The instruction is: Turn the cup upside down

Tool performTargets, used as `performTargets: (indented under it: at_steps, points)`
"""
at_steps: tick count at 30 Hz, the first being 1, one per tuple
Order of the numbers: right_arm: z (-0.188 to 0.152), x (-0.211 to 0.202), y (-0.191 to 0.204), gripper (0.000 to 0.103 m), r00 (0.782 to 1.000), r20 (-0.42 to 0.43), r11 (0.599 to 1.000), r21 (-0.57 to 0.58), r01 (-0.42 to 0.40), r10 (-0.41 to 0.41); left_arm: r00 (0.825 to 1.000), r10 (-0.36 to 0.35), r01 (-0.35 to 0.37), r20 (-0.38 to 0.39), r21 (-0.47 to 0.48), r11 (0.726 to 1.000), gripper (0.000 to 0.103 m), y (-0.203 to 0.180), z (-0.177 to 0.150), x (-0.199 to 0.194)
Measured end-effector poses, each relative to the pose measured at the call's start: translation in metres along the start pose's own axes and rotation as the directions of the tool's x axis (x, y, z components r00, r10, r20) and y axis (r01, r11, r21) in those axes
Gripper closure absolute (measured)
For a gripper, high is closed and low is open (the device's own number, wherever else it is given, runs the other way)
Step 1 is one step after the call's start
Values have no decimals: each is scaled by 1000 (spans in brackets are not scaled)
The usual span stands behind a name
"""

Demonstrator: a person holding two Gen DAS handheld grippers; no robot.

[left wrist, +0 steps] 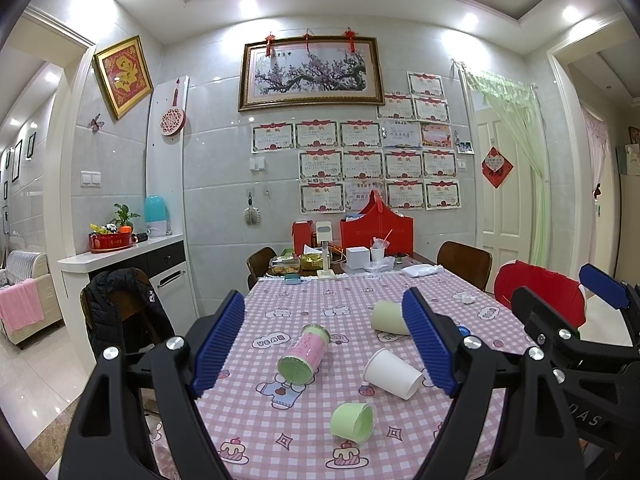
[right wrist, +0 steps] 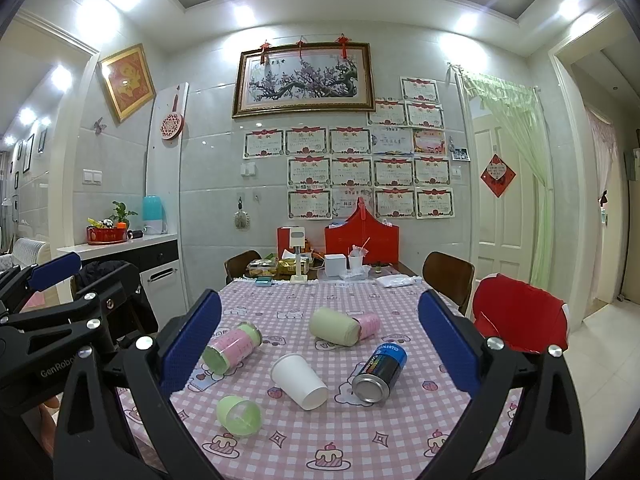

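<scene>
Both grippers hang above the near edge of the table, which is covered with a pink checked cloth, and each holds nothing: the left gripper has its blue pads spread wide, and the right gripper is just as wide. The white paper cup lies on its side near the middle of the table's near half, mouth toward the near edge. Left of it a pink-and-green cup lies tipped over, and a small green cup lies closer to the near edge. Beyond it rests a pale green cup, touching a pink cup. A blue can lies toward the right edge.
</scene>
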State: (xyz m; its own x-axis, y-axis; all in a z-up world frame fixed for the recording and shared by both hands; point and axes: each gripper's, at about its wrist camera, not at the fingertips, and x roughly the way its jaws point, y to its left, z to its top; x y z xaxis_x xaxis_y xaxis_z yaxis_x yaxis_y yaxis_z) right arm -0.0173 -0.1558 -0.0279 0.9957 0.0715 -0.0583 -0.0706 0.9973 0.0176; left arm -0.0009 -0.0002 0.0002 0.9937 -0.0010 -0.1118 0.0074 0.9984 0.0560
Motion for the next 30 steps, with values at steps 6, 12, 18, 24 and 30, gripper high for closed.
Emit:
performTargets:
  at_steps: [6, 12, 18, 24, 30]
  points:
    - [-5, 3, -6, 8, 1000, -3, 1000, 0, 1, -1, 1000, -1, 1, -3, 0, 1000, 23, 1, -2, 2]
    - [-5, 3, -6, 8, 1000, -5, 1000, 1, 1, -1, 1000, -1, 1, -5, 1, 1000, 23, 0, -6, 5]
    - [-5, 3, -6, 8, 1000, -5, 1000, 2, 2, -2, 1000, -2, 2, -6, 1, 1000, 23, 0, -7, 5]
    - [-10, 8, -4, 8, 1000, -10, 1000, 4, 1, -1, 1000, -1, 1, -8, 2, 1000, 23, 0, -10, 7]
    - [-21, 13, -8, 8, 1000, -17, 1000, 7, 2, -2, 1000, 0, 0, -12, 5, 1000, 23, -1, -16, 11]
